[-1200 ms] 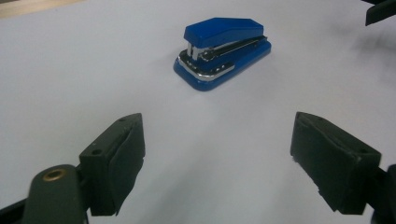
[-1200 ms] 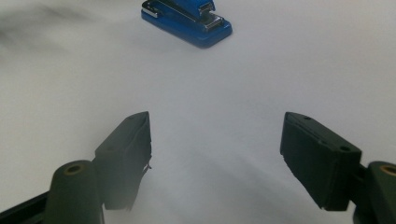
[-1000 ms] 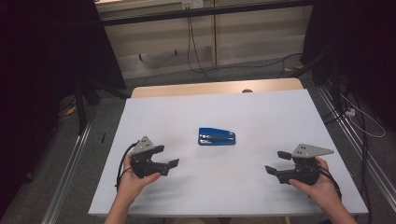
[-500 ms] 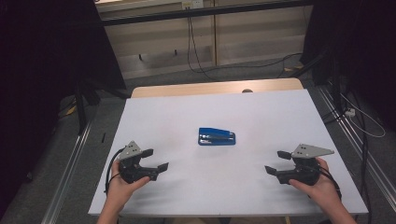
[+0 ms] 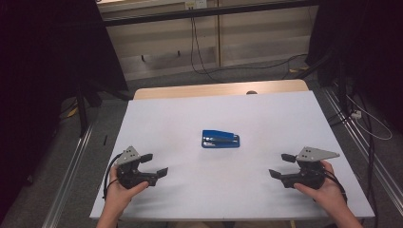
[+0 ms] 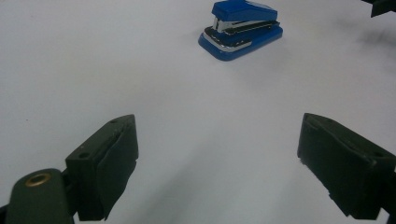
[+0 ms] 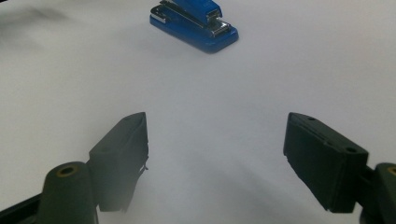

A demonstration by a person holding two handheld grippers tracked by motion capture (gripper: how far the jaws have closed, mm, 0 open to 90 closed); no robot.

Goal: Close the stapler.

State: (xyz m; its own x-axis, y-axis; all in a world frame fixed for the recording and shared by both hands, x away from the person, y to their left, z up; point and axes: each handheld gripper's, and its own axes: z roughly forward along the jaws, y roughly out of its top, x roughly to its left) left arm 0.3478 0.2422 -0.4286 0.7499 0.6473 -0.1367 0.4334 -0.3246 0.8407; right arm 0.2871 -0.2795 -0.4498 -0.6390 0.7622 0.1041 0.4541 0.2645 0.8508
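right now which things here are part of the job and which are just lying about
Part of the job:
- blue stapler, alone mid-table, nothing touching it
- left gripper, open, nothing between its fingers
- right gripper, open, nothing between its fingers

Just lying about:
- white table top that everything rests on
- cables on the floor behind the table
- metal rail beside the table
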